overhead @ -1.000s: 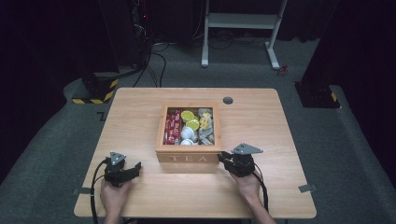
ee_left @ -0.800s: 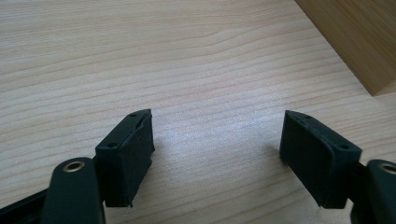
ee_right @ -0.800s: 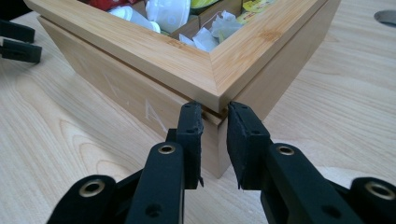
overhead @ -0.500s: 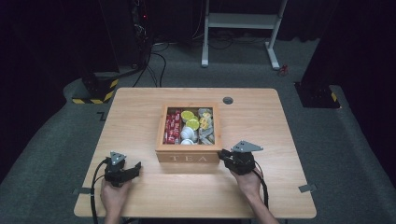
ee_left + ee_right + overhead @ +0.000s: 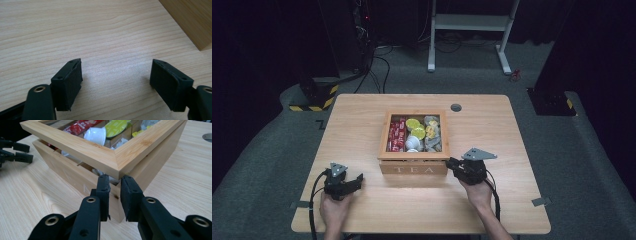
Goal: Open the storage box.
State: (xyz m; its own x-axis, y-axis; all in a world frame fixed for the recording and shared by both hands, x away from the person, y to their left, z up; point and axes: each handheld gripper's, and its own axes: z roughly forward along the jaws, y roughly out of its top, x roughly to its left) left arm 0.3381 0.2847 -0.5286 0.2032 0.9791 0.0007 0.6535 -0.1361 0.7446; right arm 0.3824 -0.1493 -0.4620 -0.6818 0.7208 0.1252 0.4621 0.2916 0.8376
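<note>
1. Dark surroundings and grey carpet ring a light wooden table [image 5: 362, 125]; black cables trail on the floor at the upper left of the high view, and the base of a white stand sits at upper centre.
2. At the middle of the table stands a wooden tea box [image 5: 413, 168], its front marked "TEA", with a glazed lid frame [image 5: 82, 147] lifted a little at one corner, leaving a gap above the box wall.
3. Inside lie red packets [image 5: 397, 135] on the left, yellow-green and white capsules [image 5: 414, 131] in the middle, and grey sachets at the right.
4. Lower right of the box, the right gripper [image 5: 455, 164] sits at the near right corner; in the right gripper view [image 5: 114, 186] its jaws are nearly together just under the raised lid corner, having just been closing, with a narrow gap between the pads. Whether they pinch anything I cannot tell.
5. Lower left of the high view, the left gripper [image 5: 357, 179] rests on the table, well apart from the box; its jaws stand wide apart over bare wood [image 5: 116, 72].
</note>
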